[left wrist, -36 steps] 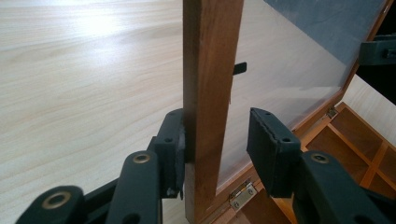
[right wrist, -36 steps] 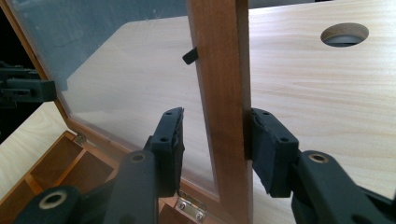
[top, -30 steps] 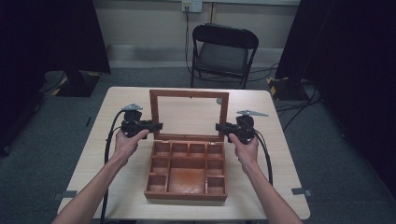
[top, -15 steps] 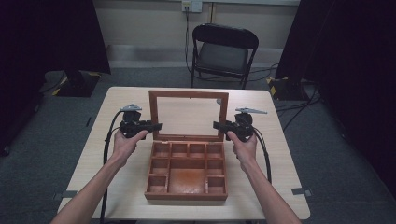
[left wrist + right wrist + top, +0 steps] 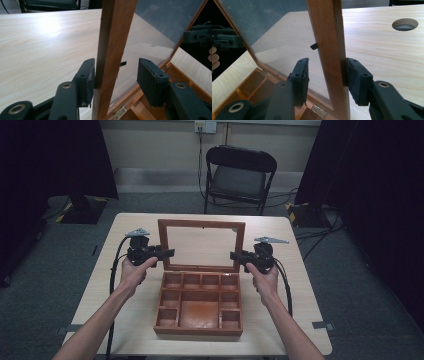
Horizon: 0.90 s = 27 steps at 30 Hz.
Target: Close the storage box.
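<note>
Glass-paned rectangular wooden lid (image 5: 201,224) upright over compartmented wooden box (image 5: 198,306).

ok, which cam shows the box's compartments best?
High view: the open wooden box lies fully in frame, all its compartments visible from above. The right gripper view catches a few at its lower left; the left gripper view, just a hinge corner.

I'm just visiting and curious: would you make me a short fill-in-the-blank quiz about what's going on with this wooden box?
1. The lid of the wooden box stands ____.
2. The lid's middle pane is see-through, so the ____ shows behind it.
3. Beyond the table stands a black folding ____.
4. The left gripper has just been opening, with the lid's ____ frame piece between its jaws.

Missing words: open; table; chair; side
</note>
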{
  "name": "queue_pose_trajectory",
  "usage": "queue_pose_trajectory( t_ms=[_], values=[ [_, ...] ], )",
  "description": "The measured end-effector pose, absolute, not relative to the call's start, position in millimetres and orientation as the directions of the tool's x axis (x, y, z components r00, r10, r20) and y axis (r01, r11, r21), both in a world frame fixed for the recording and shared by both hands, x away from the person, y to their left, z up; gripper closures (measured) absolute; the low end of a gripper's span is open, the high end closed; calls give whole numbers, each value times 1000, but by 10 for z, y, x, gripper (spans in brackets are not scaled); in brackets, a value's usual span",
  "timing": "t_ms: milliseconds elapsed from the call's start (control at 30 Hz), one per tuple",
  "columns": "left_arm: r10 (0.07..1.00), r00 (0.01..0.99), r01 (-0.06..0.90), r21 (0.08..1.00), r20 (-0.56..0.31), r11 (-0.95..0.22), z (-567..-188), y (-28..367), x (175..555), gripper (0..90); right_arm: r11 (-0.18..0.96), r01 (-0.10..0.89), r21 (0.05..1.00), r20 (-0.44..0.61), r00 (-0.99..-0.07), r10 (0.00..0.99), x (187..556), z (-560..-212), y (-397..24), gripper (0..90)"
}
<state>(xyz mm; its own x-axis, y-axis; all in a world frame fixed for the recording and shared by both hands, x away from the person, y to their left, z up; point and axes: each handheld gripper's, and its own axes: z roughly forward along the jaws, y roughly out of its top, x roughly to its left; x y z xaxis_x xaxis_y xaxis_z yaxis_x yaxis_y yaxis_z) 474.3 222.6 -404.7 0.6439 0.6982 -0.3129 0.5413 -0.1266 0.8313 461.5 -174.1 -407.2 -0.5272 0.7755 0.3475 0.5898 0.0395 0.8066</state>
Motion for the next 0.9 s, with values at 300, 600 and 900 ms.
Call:
queue_pose_trajectory(
  t_ms=[300,600,900],
  values=[
    [685,672,520,838,-280,-168,-4002,2250,4672,556,34,602,798,373,-538,756,4573,-4056,-1750,467],
    [675,686,514,838,-273,-184,-3981,2265,4588,551,42,591,805,356,-539,763,4482,-3957,-1732,459],
    [668,694,507,841,-268,-188,-3977,2268,4504,542,46,586,809,344,-537,770,4383,-3939,-1805,523]
  ],
)
